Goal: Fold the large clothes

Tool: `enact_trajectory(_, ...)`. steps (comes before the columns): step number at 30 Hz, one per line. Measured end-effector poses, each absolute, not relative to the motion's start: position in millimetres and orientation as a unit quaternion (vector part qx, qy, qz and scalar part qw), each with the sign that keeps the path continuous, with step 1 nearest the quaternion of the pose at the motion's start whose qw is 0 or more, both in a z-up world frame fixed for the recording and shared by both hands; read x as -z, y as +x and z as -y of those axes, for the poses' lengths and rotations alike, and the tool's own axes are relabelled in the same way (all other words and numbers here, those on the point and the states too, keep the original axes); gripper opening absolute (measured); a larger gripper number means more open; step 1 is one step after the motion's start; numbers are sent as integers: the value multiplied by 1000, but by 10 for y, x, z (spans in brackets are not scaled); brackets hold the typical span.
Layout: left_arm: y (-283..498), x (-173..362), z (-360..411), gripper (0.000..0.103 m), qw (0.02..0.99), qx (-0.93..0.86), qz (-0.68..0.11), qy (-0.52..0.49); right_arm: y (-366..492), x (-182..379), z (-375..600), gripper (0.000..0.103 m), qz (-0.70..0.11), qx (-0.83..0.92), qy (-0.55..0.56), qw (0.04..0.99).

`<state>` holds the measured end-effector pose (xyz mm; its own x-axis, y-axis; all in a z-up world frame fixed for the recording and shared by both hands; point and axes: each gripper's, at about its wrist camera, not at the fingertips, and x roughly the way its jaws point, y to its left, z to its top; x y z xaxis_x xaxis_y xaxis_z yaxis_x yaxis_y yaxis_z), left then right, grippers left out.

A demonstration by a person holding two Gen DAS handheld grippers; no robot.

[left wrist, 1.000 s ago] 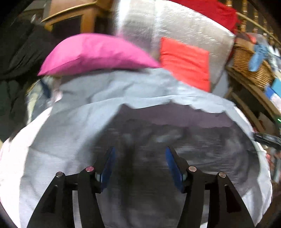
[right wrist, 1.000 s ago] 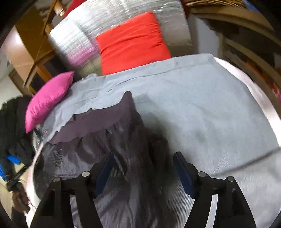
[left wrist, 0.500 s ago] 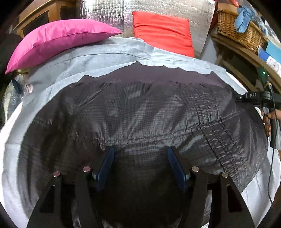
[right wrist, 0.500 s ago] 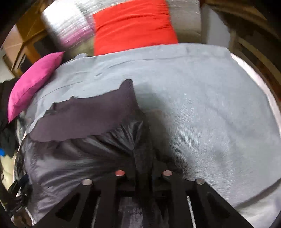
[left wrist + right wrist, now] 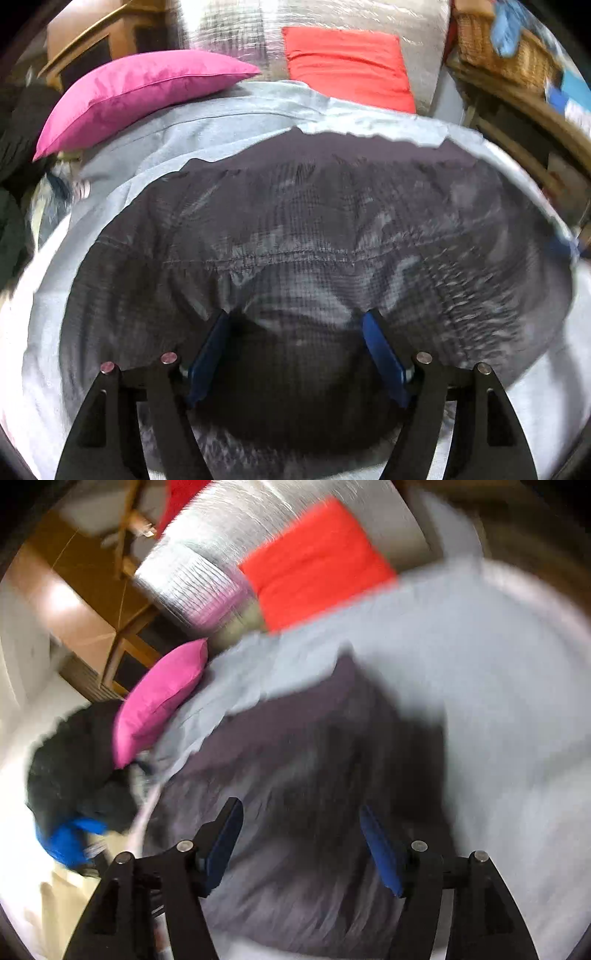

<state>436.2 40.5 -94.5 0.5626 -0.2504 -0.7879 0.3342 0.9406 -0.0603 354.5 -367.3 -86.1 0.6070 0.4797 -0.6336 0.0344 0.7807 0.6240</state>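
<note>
A large dark grey ripstop garment [image 5: 314, 229] lies spread on a light grey sheet [image 5: 207, 125]; it has a plain dark band along its far edge. My left gripper [image 5: 295, 325] is open, its blue pads low over the garment's near part with cloth bulging between the fingers. In the right wrist view the same garment [image 5: 314, 760] is blurred by motion. My right gripper [image 5: 301, 819] is open and empty above its right part.
A pink pillow [image 5: 140, 92] lies at the far left and a red cushion [image 5: 347, 66] leans on a silver foil panel [image 5: 258, 18] behind. A wicker basket [image 5: 498, 48] sits on wooden shelves at the right. Dark clothes [image 5: 77, 768] are piled left of the bed.
My right gripper, shut on the garment's edge half a second ago, has opened and let it go, and has swung. My left gripper stays open and has dipped toward the cloth.
</note>
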Motion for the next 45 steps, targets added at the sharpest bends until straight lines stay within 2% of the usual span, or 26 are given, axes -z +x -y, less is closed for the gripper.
enact_trajectory(3, 4217, 673, -642, 76, 894, 170, -415, 16, 3447, 1208, 3860, 67, -435, -90, 332, 832)
enact_trajectory(6, 4062, 549, -888, 83, 910, 148, -386, 14, 3305, 998, 3840, 69, -410, -97, 339, 841)
enact_trajectory(8, 4045, 596, -1065, 83, 914, 125, -385, 8, 3178, 846, 3759, 70, -390, -130, 334, 848)
enact_trajectory(10, 4128, 761, -1263, 84, 907, 96, -411, -12, 3137, 885, 3707, 77, -395, -118, 317, 854)
enact_trajectory(13, 4154, 960, -1471, 83, 892, 68, -444, -39, 3182, 1225, 3819, 75, -434, -68, 325, 838)
enact_trajectory(18, 4024, 955, -1686, 83, 898, 61, -432, -58, 2871, 901, 3799, 77, -377, -87, 326, 863)
enact_trajectory(25, 3812, 1001, -1861, 83, 897, 54, -432, -74, 2818, 1199, 3974, 77, -423, -50, 352, 833)
enact_trajectory(29, 3826, 933, -1886, 83, 903, 48, -419, -77, 2798, 929, 3912, 77, -392, -65, 330, 856)
enact_trajectory(34, 4020, 896, -1806, 83, 907, 50, -411, -75, 3209, 696, 3727, 77, -391, -120, 313, 857)
enact_trajectory(40, 4192, 1076, -1836, 84, 896, 48, -433, -86, 3871, 1163, 3831, 77, -426, -94, 358, 825)
enact_trajectory(42, 4235, 1195, -1872, 84, 888, 53, -446, -97, 3875, 1323, 3991, 77, -413, -88, 414, 806)
enact_trajectory(45, 4208, 1173, -1911, 84, 887, 52, -446, -108, 3777, 1212, 3927, 77, -409, -86, 391, 820)
